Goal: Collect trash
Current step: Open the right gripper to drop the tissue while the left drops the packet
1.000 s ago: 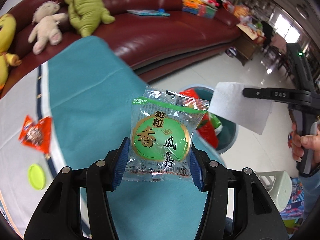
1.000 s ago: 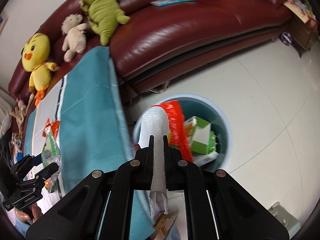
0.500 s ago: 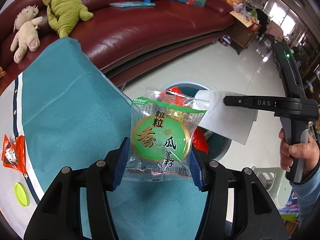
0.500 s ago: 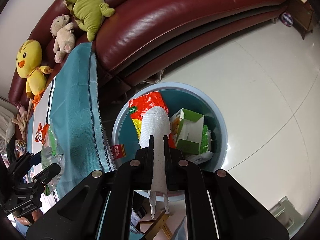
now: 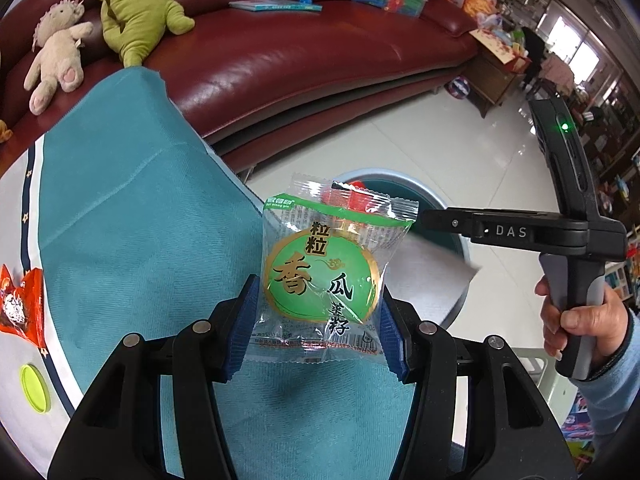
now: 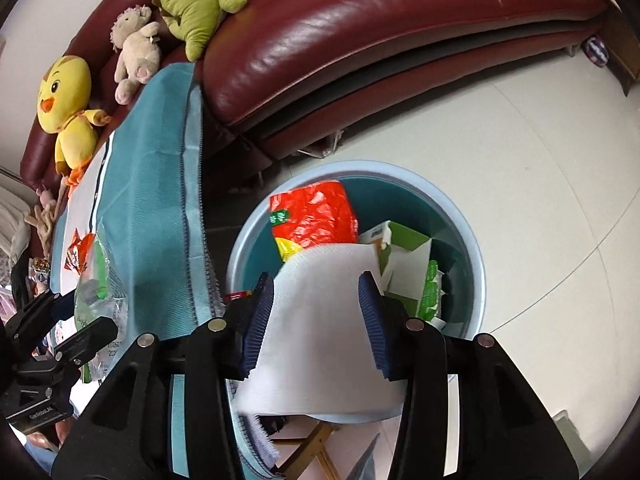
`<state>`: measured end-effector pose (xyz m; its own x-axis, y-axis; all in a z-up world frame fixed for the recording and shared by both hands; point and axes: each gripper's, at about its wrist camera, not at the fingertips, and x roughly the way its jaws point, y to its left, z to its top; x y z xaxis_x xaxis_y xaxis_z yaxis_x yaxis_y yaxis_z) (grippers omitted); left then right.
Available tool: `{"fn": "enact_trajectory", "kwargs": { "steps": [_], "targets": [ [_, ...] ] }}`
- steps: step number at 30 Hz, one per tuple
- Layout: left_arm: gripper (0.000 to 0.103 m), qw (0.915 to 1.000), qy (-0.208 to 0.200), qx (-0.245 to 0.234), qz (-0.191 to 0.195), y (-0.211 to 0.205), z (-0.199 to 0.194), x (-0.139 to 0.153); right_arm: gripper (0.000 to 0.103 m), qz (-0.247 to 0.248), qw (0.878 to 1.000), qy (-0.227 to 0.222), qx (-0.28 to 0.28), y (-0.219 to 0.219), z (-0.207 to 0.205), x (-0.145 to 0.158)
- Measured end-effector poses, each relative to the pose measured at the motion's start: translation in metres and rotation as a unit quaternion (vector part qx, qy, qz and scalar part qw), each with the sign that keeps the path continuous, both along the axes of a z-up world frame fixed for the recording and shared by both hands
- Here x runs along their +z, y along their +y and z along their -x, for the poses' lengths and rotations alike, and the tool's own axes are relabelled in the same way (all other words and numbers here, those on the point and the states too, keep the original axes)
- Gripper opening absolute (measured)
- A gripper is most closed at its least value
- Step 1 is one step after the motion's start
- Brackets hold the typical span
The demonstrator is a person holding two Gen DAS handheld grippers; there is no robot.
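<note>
**Right wrist view: tissue between parted jaws above the bin**

Right wrist camera looks steeply down into a round pale-blue trash bin (image 6: 478, 264) standing on the tiled floor (image 6: 540, 152), just right of the teal tablecloth (image 6: 160, 208) hanging off the table edge. Inside the bin lie a red-orange plastic bag (image 6: 314, 216), a green-and-white carton (image 6: 404, 256) and other packaging toward the right wall.

The right gripper (image 6: 316, 316) hangs over the near rim of the bin. Its jaws have just been opening, and a white paper tissue (image 6: 320, 344) sits spread between the blue pads; whether it touches them I cannot tell. In the left wrist view the same tissue (image 5: 428, 276) appears blurred below the right gripper's fingers, over the bin (image 5: 400, 184).

The left gripper (image 5: 318, 316) is tilted downward above the tablecloth's right edge, near the bin. Its jaws stand partly apart and clamp a clear snack packet with a green-and-gold label (image 5: 324, 276) by its two sides, held upright.

A hand (image 5: 580, 320) in a blue sleeve grips the right gripper's handle at the right of the left wrist view.
</note>
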<state>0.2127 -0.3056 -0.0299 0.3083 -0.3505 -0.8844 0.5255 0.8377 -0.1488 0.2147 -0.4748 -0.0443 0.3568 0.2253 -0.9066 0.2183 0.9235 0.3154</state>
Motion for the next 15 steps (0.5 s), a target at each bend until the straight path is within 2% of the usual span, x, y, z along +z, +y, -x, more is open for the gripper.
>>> {"fn": "enact_trajectory", "kwargs": {
  "steps": [3, 4, 6, 8, 15],
  "targets": [
    [0.056, 1.0000, 0.004, -0.005, -0.002, -0.005, 0.001, -0.002, 0.055, 0.001, 1.000, 0.003, -0.012, -0.008, 0.006, -0.001],
    [0.056, 1.0000, 0.004, -0.009, -0.003, -0.007, 0.002, -0.002, 0.062, 0.001, 1.000, 0.004, -0.016, -0.011, 0.009, -0.001],
    [0.056, 0.9999, 0.004, -0.014, -0.003, -0.011, 0.002, -0.002, 0.065, 0.004, 1.000, 0.003, -0.024, -0.017, 0.014, 0.001],
    [0.056, 0.9998, 0.004, -0.021, -0.003, -0.017, 0.004, -0.003, 0.075, 0.004, 0.999, 0.007, -0.035, -0.026, 0.019, 0.002],
    [0.056, 0.9985, 0.010, -0.052, -0.013, -0.044, 0.007, -0.015, 0.079, 0.021, 0.998, 0.022, -0.061, -0.049, 0.040, 0.008]
  ]
}}
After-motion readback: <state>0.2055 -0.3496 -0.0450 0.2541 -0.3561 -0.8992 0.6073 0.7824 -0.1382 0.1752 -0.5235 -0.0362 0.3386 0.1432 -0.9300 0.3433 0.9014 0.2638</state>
